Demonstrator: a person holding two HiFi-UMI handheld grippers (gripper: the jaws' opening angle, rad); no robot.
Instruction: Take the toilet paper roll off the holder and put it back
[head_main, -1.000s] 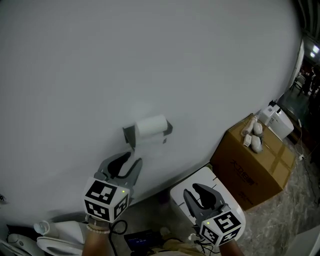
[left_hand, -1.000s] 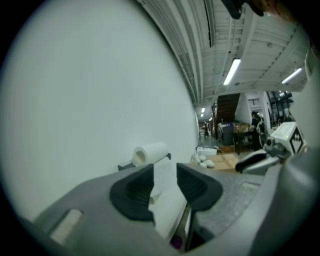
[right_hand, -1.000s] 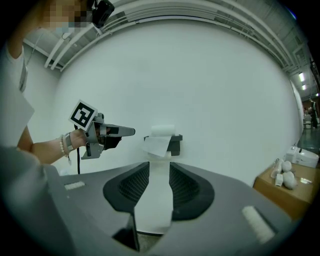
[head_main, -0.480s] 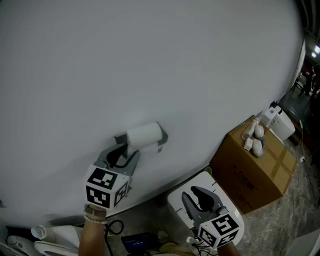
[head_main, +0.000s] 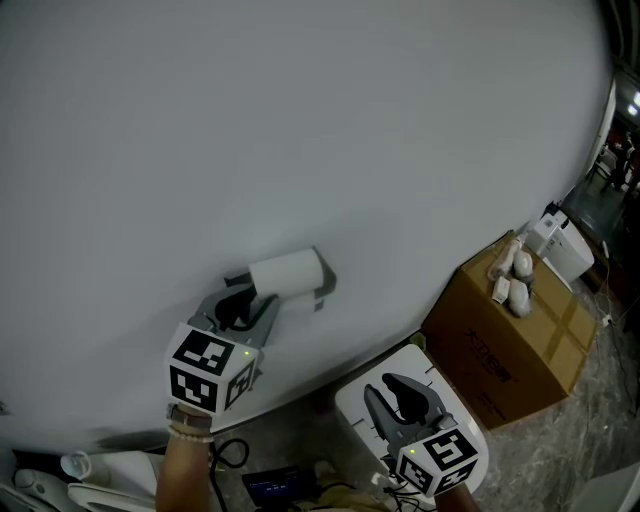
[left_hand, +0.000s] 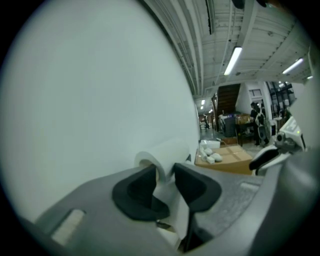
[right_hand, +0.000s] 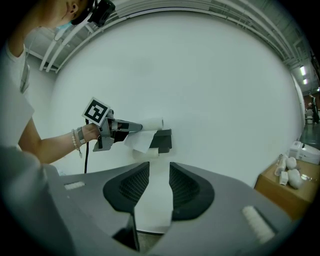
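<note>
The toilet paper roll (head_main: 290, 272) is seen as soft, matt white paper, carried on a smooth grey holder (head_main: 323, 288) whose material cannot be told. The wall (head_main: 300, 120) is finished smooth and matt white, the box (head_main: 505, 345) is made of plain brown cardboard, and the floor (head_main: 598, 402) is laid in veined, faintly glossy stone.

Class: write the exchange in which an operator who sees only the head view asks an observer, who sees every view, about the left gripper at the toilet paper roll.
Operator: The left gripper hides the toilet paper roll's near end. Is the roll between its fingers?
Observer: Yes; the left gripper view shows the roll's rim between the closing fingers.
Operator: Any paper hanging loose?
Observer: Yes; the right gripper view shows a loose sheet hanging below the roll, beside the dark holder.
</note>
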